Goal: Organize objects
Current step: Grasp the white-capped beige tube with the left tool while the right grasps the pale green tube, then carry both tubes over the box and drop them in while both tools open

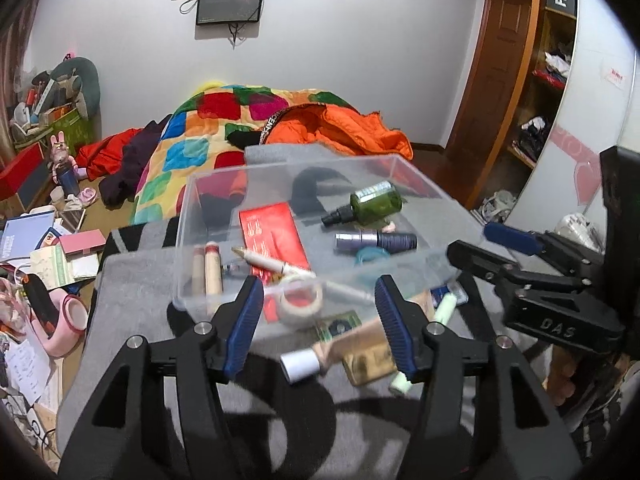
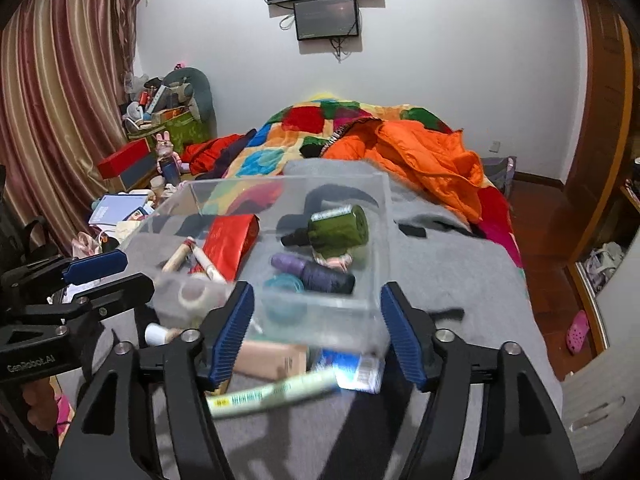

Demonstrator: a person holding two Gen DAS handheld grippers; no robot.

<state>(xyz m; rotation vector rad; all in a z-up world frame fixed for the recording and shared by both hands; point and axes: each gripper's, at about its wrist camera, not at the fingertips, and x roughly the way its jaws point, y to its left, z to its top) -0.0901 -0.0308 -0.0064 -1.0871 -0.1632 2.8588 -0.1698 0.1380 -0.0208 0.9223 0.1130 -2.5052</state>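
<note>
Both grippers, left gripper (image 1: 319, 322) and right gripper (image 2: 317, 332), gape wide, holding nothing, near the clear plastic box (image 1: 192, 208); green bottle (image 1: 376, 200) lies inside.

Grey blanket (image 1: 132, 280) spread over bed, carrying everything. Clear plastic box (image 1: 188, 240) sitting directly on it, toward far end. Just in front of box on blanket: beige tube with white cap (image 1: 304, 362), pale green tube (image 2: 272, 394), small blue-and-white packet (image 2: 352, 370), tan flat box (image 1: 368, 364). Beyond blanket, patchwork quilt (image 1: 188, 152) and orange jacket (image 2: 424, 156) heaped on same bed.
</note>
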